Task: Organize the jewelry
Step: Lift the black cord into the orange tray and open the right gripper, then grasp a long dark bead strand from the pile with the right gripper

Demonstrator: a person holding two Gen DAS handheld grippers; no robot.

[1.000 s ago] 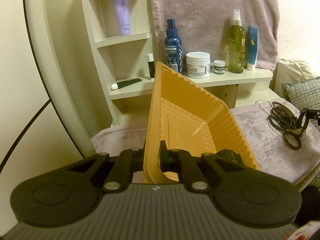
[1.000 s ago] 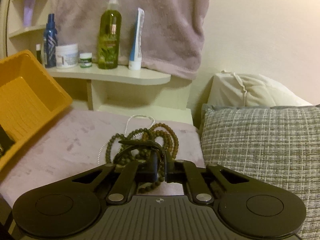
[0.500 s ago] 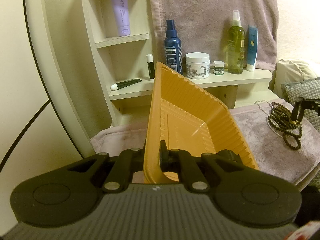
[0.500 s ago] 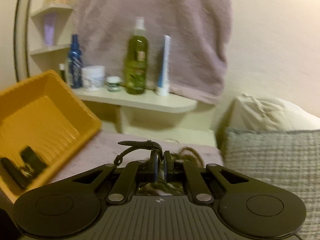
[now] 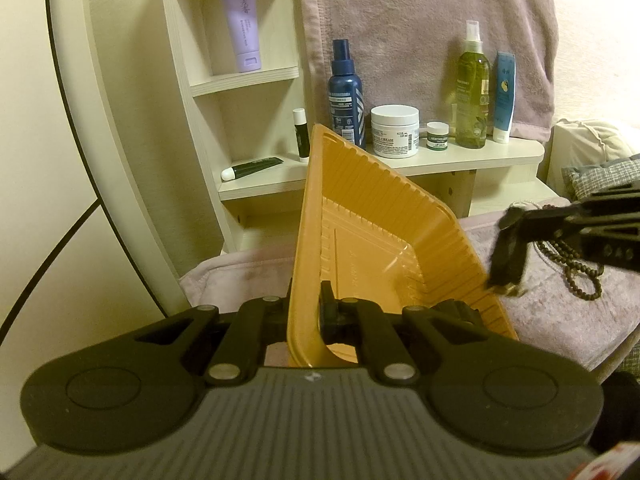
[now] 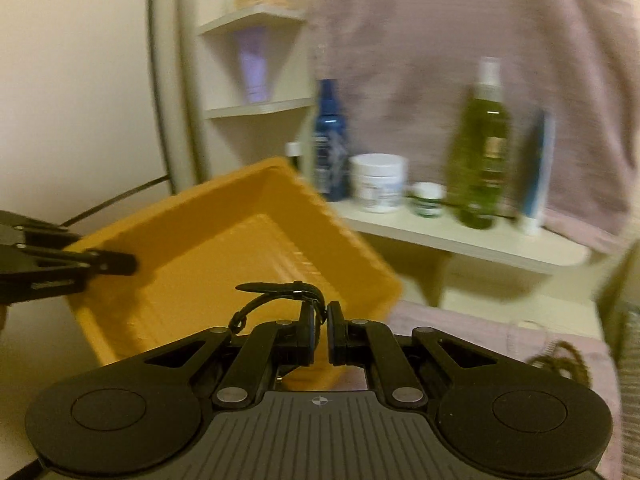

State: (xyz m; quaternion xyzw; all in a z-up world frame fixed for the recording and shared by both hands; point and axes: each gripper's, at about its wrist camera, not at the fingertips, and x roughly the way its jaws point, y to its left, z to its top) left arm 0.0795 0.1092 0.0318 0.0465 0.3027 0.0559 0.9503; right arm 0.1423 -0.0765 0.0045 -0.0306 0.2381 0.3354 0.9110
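Black strap carried to the tilted orange tray

Left wrist view: the left gripper [image 5: 305,314] is clamped on the near wall of the orange tray [image 5: 372,216], tipping it up so its hollow faces the right gripper [image 5: 507,256], which hangs a black strap [image 5: 505,258] just beside the tray's right rim; bead necklaces [image 5: 576,270] lie beyond on the pink cloth [image 5: 552,312]. Right wrist view: the right gripper [image 6: 320,334] pinches the strap [image 6: 276,294], closed on it, in front of the tray [image 6: 224,264], probably ready to drop it in
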